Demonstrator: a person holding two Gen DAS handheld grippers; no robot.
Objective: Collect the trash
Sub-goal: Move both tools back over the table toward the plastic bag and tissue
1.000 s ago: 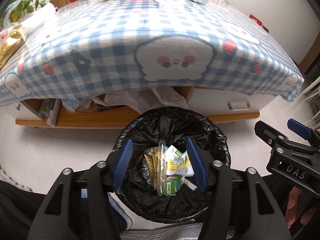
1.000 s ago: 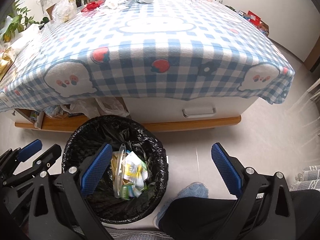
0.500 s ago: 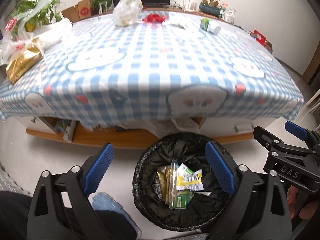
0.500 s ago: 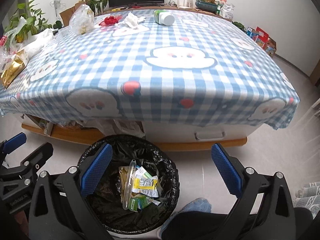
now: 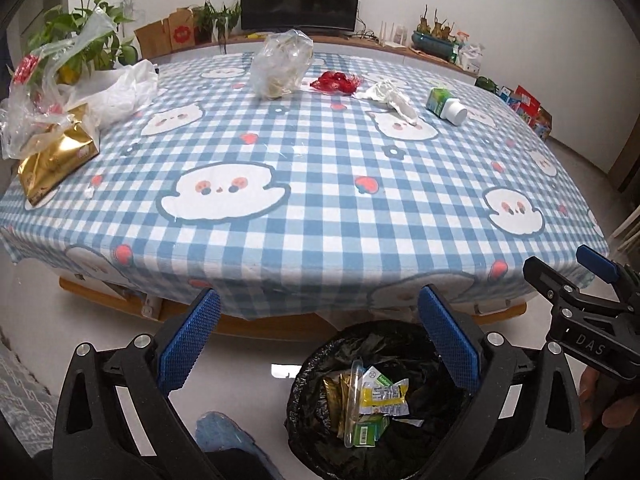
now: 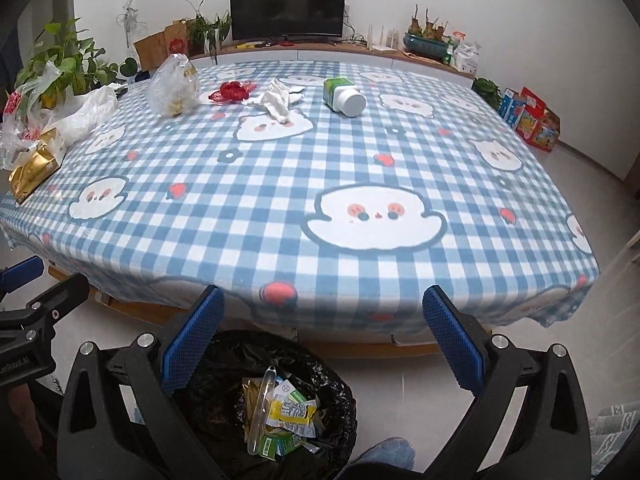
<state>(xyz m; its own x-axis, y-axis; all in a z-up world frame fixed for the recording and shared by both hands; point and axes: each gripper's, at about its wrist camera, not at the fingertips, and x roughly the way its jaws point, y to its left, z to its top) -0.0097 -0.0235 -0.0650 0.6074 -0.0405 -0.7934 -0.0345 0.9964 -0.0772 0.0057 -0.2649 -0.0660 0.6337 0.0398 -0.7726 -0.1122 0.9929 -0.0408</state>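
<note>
A black-lined trash bin (image 5: 320,364) (image 6: 340,396) stands on the floor at the table's near edge, holding wrappers and a clear plastic piece. My left gripper (image 5: 318,340) is open and empty above the bin. My right gripper (image 6: 320,340) is open and empty beside it. On the checked tablecloth (image 5: 320,208) lie a green-and-white bottle (image 5: 446,106) (image 6: 344,96), a crumpled white tissue (image 5: 390,96) (image 6: 276,100), a red wrapper (image 5: 336,82) (image 6: 232,91), a clear bag (image 5: 282,64) (image 6: 174,84) and a gold packet (image 5: 56,158) (image 6: 34,168).
White plastic bags (image 5: 116,92) and potted plants (image 5: 84,48) crowd the table's far left. A monitor (image 5: 300,0) stands on the shelf behind. Coloured boxes (image 6: 528,114) sit on the floor at the right. A blue slipper (image 5: 224,436) is by the bin.
Both grippers have risen and tilted up from the bin, so the table top now fills the views. The left jaws have opened wide, leaving the trash in the bin.
</note>
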